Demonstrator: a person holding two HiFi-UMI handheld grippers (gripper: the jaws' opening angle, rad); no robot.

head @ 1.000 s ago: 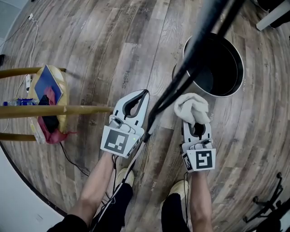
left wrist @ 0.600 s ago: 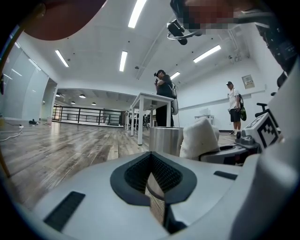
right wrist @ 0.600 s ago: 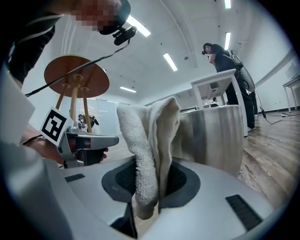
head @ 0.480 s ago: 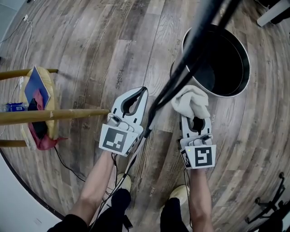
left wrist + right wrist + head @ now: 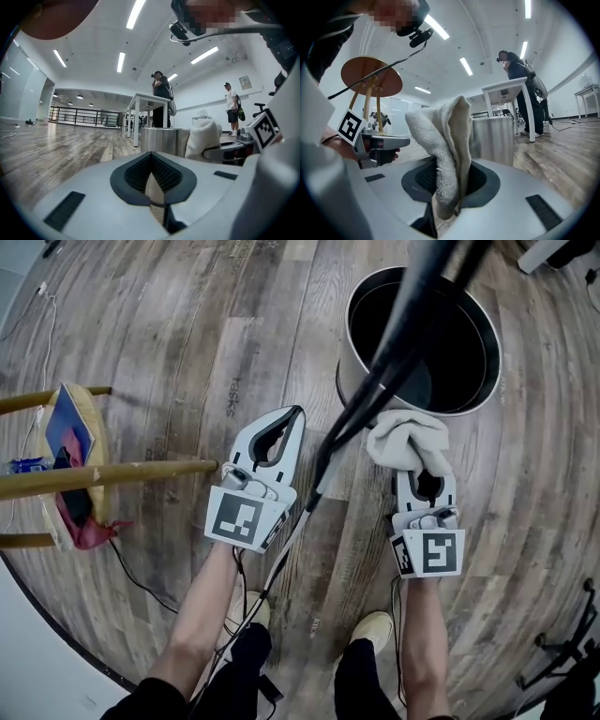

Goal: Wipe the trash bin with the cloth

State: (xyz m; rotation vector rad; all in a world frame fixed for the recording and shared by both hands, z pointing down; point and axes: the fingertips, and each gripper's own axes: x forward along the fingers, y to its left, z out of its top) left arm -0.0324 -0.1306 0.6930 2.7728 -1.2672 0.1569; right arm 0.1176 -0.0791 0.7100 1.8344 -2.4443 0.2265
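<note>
A round metal trash bin with a black inside stands on the wooden floor straight ahead; it shows as a silver drum in the left gripper view and behind the cloth in the right gripper view. My right gripper is shut on a cream cloth, which bunches up out of the jaws a little short of the bin's near wall. My left gripper hovers beside it to the left, shut and holding nothing.
A wooden stool with a blue-and-red bag stands at the left. A black pole crosses in front of the bin. A cable runs over the floor. People stand by a white table far off.
The bin has come closer and more to the centre of the head view. Both grippers have moved forward towards it, the right one with the cloth nearing its wall.
</note>
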